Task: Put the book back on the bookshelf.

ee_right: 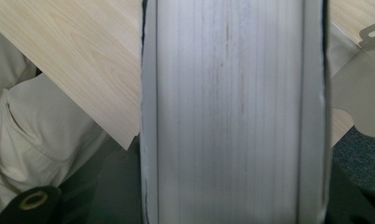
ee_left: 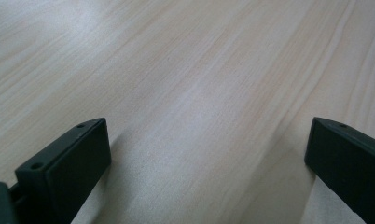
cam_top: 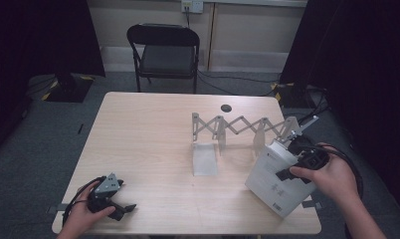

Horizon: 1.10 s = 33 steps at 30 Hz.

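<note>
No words or numbers can be read here. The white book (cam_top: 277, 177), held in the right gripper (cam_top: 293, 160), has some small dark marks on its cover. One little mark sits near the top corner, some grey ones are in the middle, and a small block that looks like a bar code is near the bottom edge. They are all too tiny and blurry to read. In the right gripper view the page edges of the book (ee_right: 232, 116) have no print on them.
</note>
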Available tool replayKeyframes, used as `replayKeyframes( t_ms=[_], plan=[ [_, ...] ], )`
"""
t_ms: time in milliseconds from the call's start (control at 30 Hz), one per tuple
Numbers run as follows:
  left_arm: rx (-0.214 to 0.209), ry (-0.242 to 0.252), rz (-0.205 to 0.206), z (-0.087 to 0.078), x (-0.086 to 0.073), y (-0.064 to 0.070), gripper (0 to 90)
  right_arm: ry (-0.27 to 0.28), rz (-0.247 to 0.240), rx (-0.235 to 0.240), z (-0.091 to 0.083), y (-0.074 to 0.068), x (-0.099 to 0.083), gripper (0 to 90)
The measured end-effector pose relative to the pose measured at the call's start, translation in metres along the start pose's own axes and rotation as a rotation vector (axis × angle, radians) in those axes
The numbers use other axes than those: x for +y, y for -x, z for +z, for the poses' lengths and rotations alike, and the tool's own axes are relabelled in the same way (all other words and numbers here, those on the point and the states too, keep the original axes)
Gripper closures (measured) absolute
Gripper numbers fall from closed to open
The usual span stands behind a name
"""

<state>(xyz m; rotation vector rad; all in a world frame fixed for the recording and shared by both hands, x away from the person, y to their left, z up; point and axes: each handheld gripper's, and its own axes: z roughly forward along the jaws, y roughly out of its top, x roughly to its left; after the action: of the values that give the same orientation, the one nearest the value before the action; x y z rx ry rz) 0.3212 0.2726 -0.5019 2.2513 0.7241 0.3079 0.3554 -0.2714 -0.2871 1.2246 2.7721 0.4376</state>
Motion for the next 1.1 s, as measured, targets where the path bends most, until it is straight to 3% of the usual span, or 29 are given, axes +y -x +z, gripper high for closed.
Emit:
replayKeyframes(
  t_ms=[500, 1100],
  plan=[
    [-0.006, -0.001, -0.002, 0.000, 0.000, 0.000, 0.0, 0.007, 0.036, -0.004, -0.004, 0.010, -0.012, 52.7],
    [-0.007, -0.001, -0.002, 0.000, 0.000, 0.000, 0.0, 0.009, 0.113, -0.017, -0.006, 0.025, -0.018, 52.8]
  ],
)
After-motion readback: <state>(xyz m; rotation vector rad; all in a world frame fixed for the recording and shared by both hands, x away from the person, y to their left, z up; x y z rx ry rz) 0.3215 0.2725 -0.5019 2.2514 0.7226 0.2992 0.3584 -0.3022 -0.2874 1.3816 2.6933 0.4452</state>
